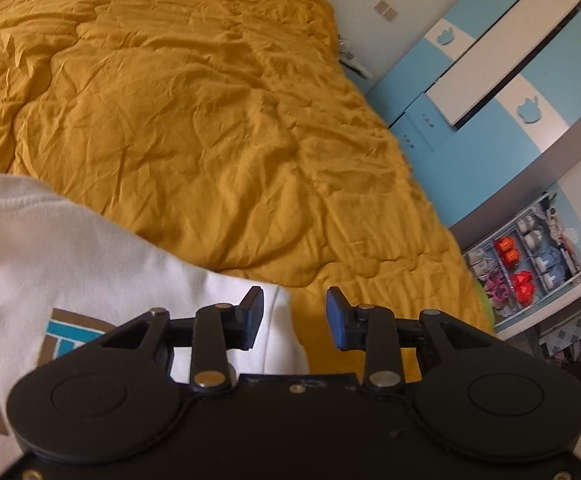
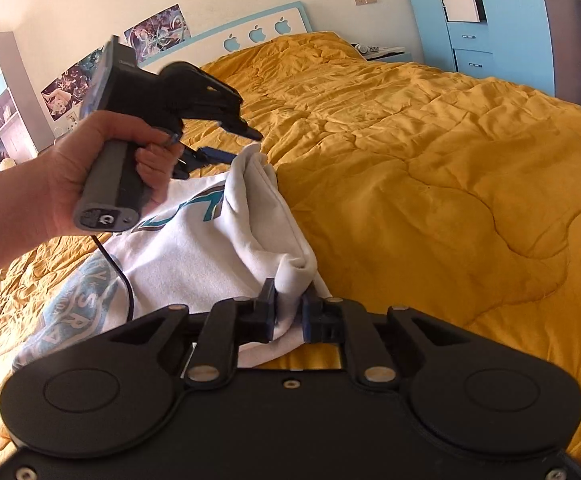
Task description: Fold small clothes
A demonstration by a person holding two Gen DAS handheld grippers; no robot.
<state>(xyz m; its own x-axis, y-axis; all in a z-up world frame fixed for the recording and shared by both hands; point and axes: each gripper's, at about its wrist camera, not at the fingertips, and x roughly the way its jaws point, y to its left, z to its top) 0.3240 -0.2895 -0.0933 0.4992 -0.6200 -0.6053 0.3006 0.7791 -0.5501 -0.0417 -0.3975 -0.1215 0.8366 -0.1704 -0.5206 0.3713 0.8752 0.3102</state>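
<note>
Right claw point(image 2: 288, 312) pinches white shirt point(image 2: 194, 248) hem on bed point(image 2: 430, 160); left claw point(image 1: 294, 320) gapes, released. Tugging may undo the fold.

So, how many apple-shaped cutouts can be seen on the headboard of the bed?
3, in a row on the headboard in the right wrist view: left apple, middle apple, right apple. More may be hidden behind the left gripper.

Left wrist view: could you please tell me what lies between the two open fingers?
Nothing is gripped: the left tongs frame bare yellow quilt and the white garment's edge.
</note>
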